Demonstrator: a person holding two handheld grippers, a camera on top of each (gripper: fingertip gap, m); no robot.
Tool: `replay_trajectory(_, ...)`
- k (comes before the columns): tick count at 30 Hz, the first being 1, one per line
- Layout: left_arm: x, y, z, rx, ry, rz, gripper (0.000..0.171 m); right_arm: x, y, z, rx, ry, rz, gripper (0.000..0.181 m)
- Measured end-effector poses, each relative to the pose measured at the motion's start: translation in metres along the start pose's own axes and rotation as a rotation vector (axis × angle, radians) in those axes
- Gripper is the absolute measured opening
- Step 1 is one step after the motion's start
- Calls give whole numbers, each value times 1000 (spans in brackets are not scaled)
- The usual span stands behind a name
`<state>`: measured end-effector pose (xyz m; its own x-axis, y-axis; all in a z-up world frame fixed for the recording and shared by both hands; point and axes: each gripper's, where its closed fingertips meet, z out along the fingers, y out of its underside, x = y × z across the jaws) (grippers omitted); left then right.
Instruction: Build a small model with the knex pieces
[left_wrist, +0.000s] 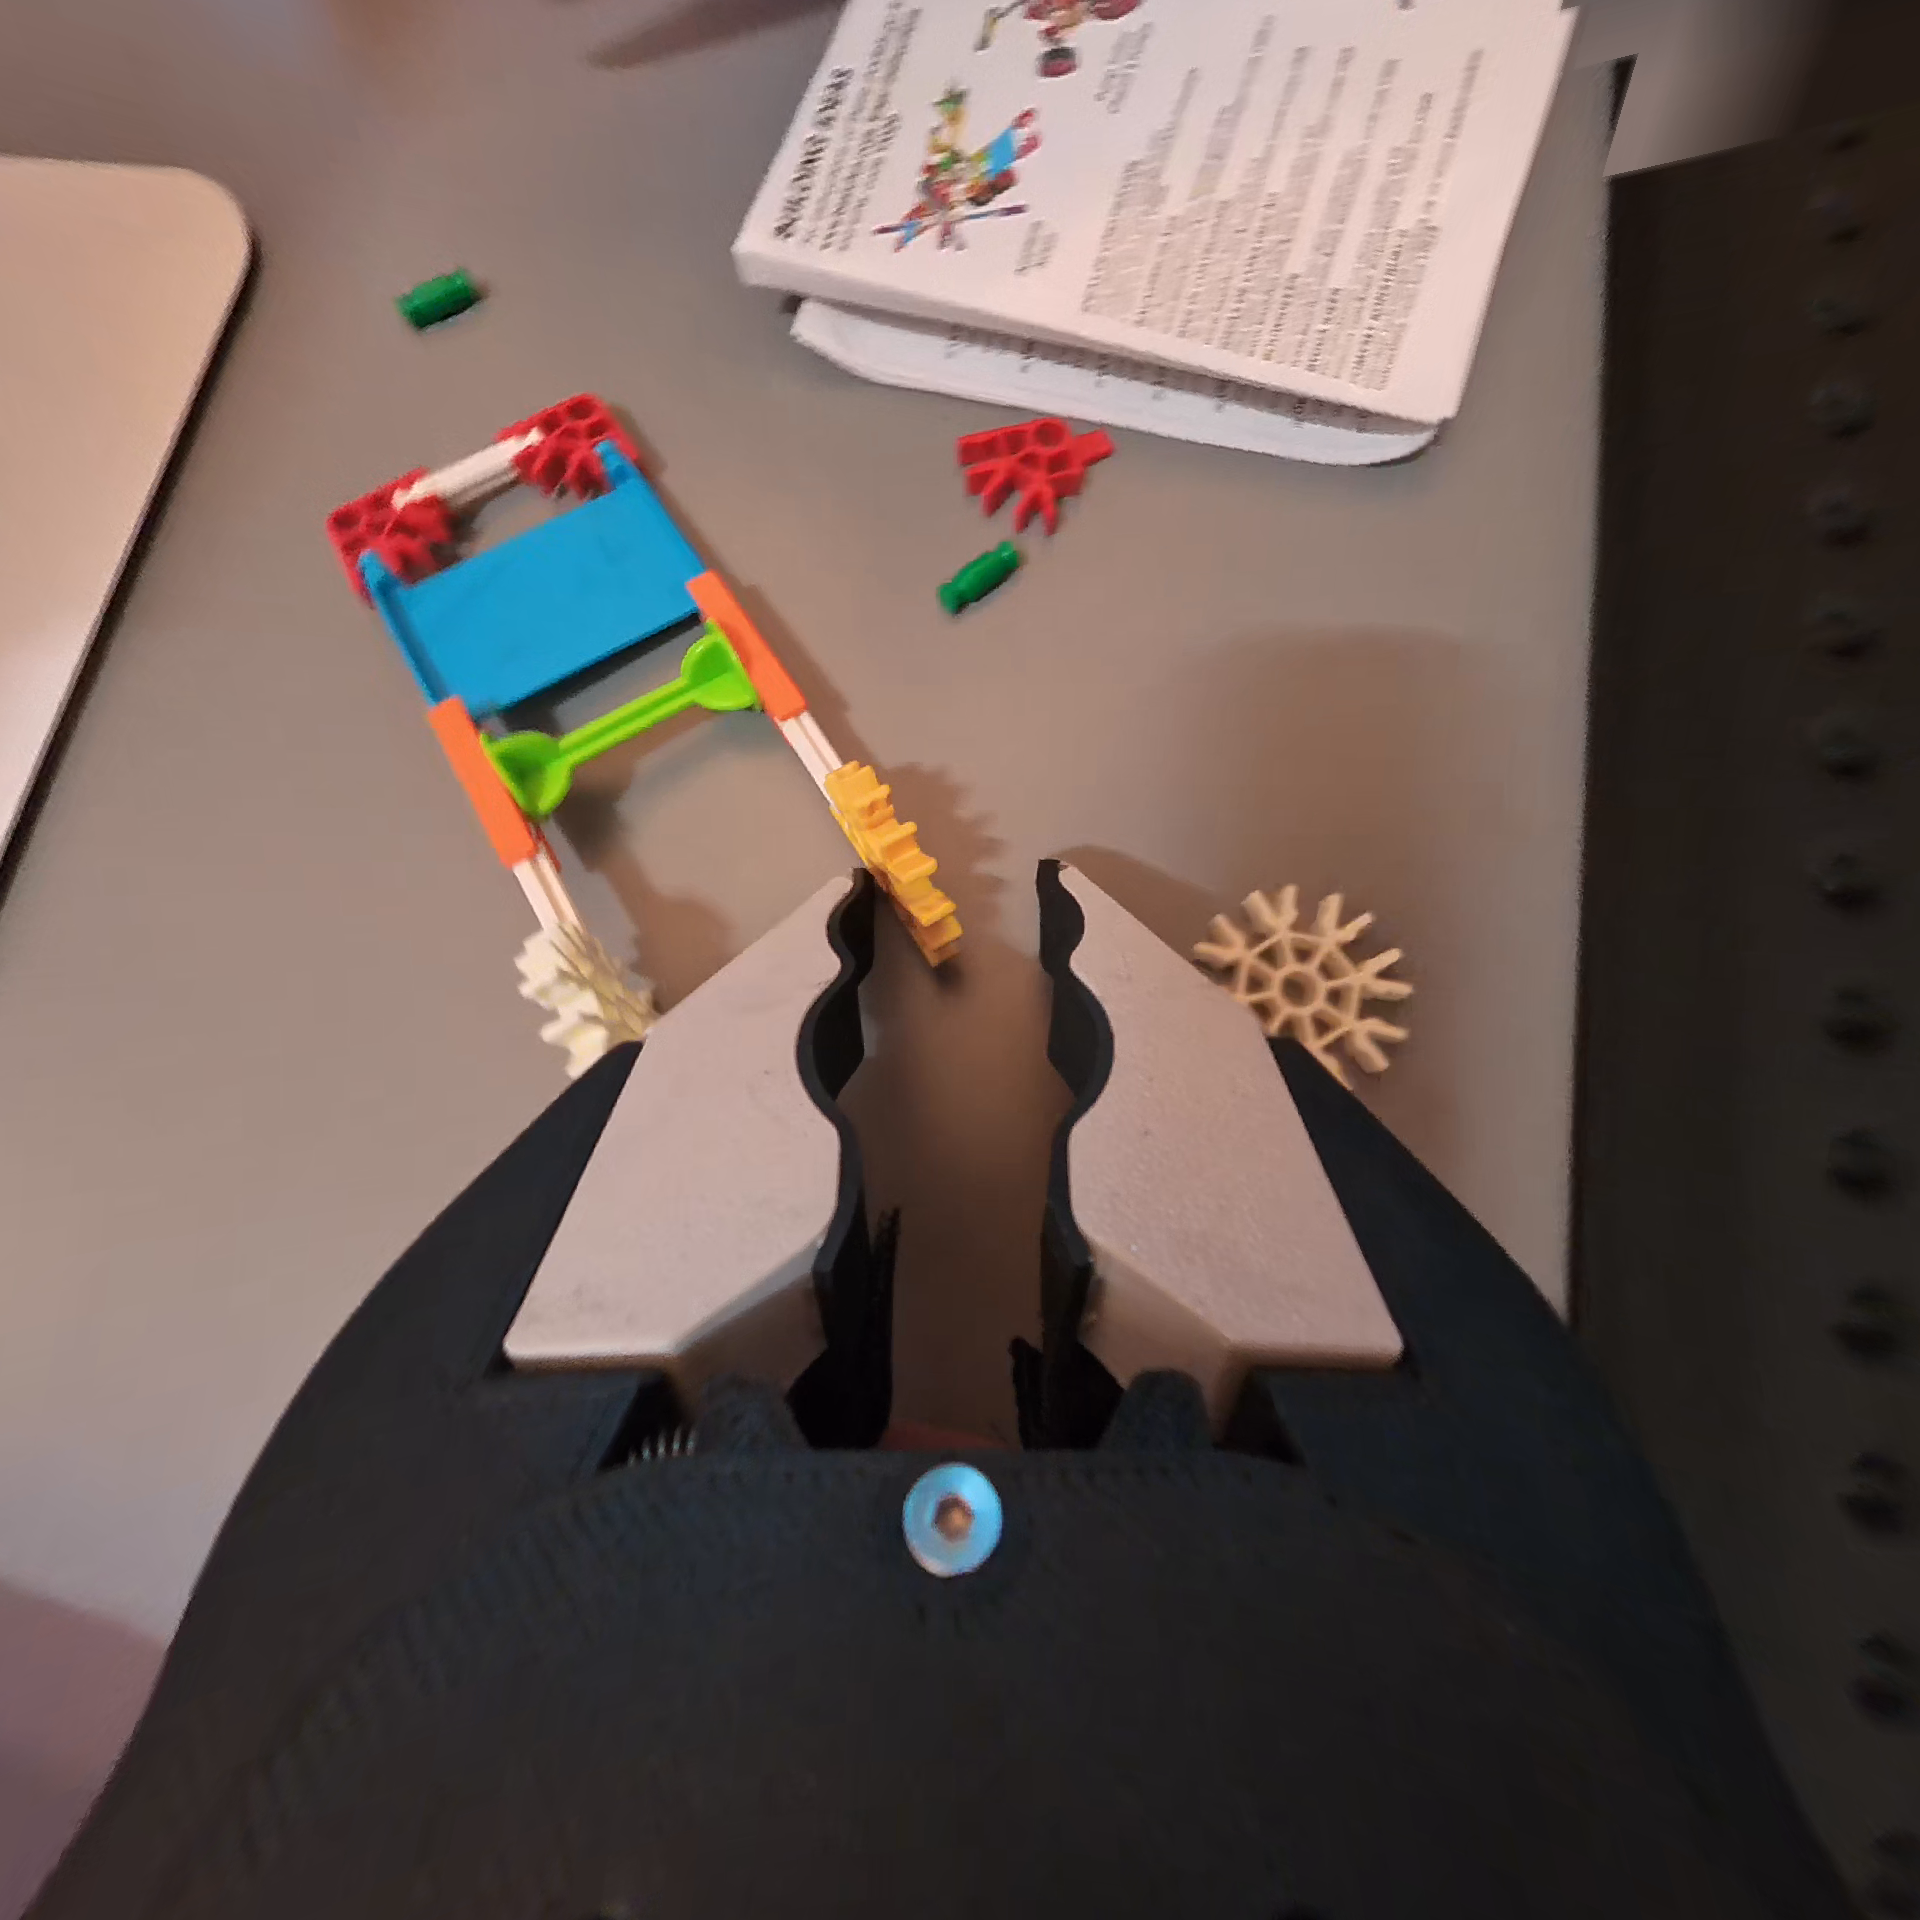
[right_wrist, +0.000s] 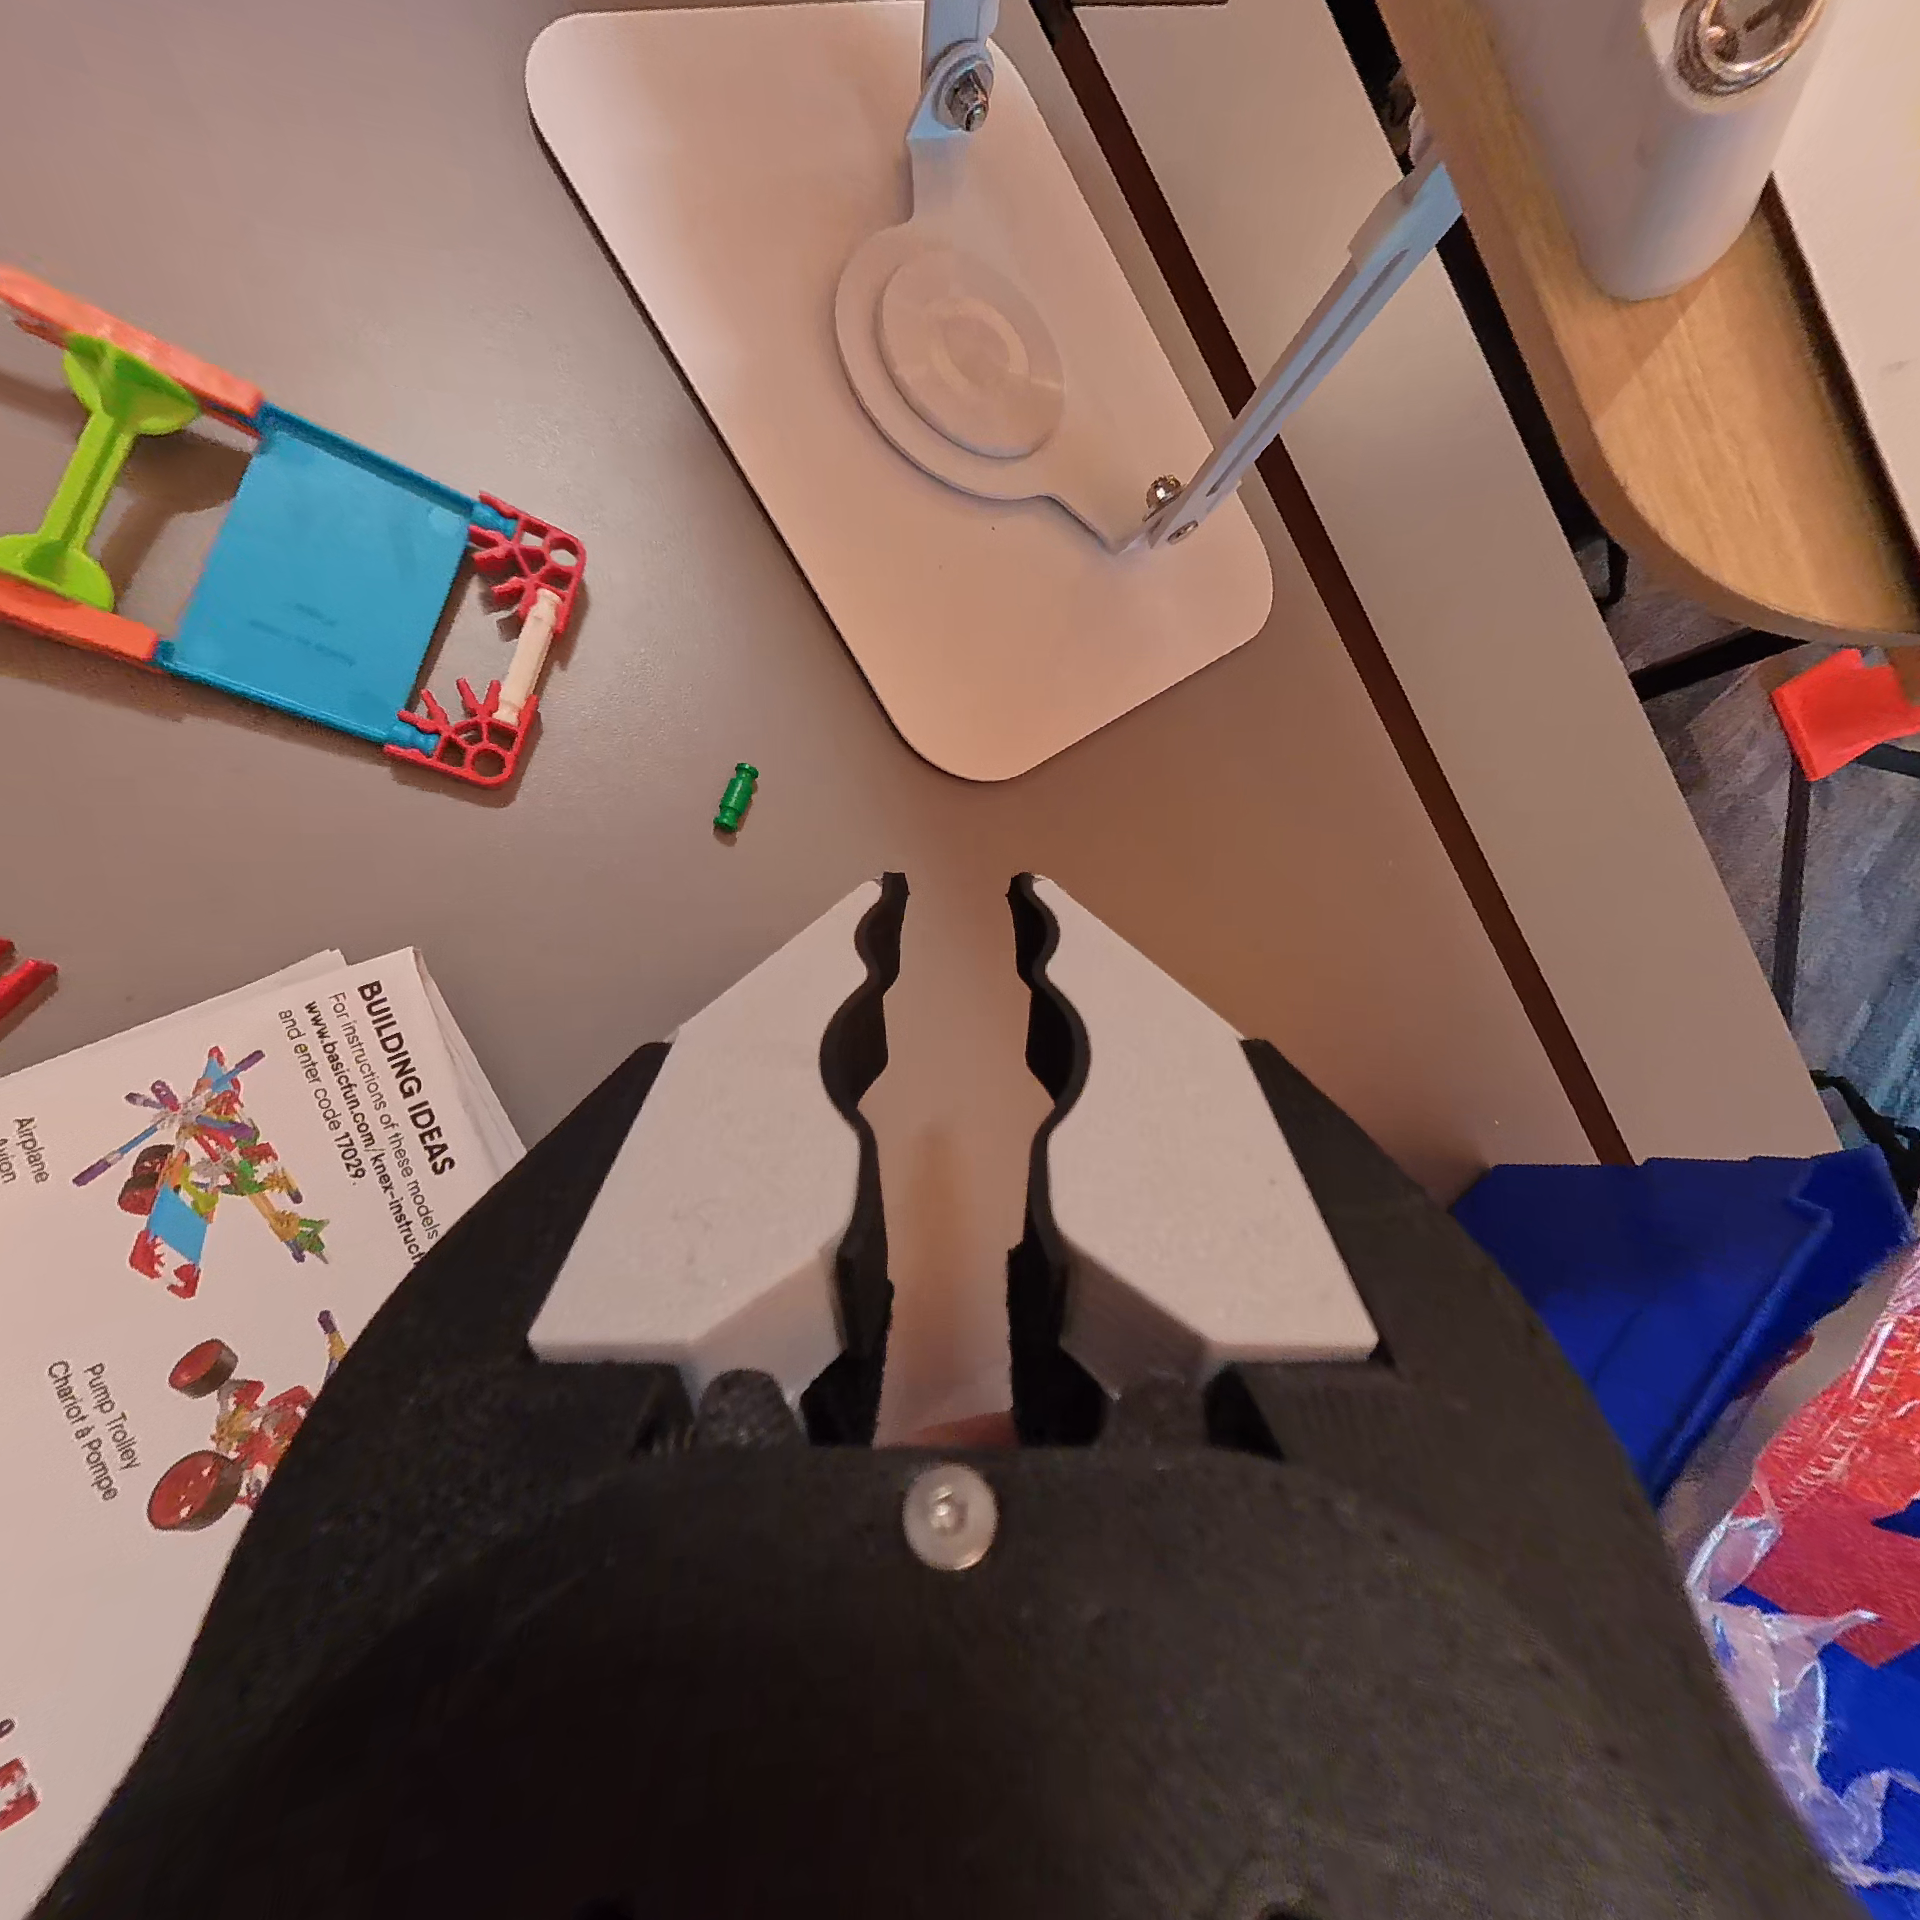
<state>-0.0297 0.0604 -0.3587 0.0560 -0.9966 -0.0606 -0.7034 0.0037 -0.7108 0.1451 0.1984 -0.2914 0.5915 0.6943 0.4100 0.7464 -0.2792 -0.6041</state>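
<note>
A toy frame with a blue panel, red corner connectors, orange sleeves, a lime spool and white rods lies on the grey table. A yellow gear sits on one rod end, a white connector on the other. My left gripper is open and empty, its left fingertip right beside the yellow gear. A tan snowflake connector lies by its right finger. My right gripper is open and empty above bare table, near a green rod piece. The frame also shows in the right wrist view.
A white instruction booklet lies at the back, also in the right wrist view. A loose red connector and two green pieces lie nearby. A white lamp base plate and a blue bin stand to the right. Left tips to right tips: about 25 cm. From my left tips it is roughly 5 cm to the tan snowflake connector; from my right, 25 cm. The left gripper is farther from the green rod piece, some 20 cm, than the right, some 7 cm. It turns up in the left wrist view as well.
</note>
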Motion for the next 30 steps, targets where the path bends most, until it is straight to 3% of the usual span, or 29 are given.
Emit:
replay_trajectory(6,-15,-2,-8,-21,-146,106,36,3,-1,-3,6,14,-1,19)
replay_trajectory(11,-28,-21,-28,65,-232,101,41,6,-4,-8,21,25,2,19)
replay_trajectory(16,-38,-45,-45,224,-257,21,46,7,-4,-9,21,29,1,19)
replay_trajectory(21,-53,-36,-40,188,-308,-35,54,-3,5,-9,-15,-31,-14,21)
replay_trajectory(26,-28,-60,-26,202,-259,44,54,-21,9,-7,-15,-160,8,26)
replay_trajectory(30,28,-94,-6,251,-108,173,42,-55,15,-15,2,-397,37,32)
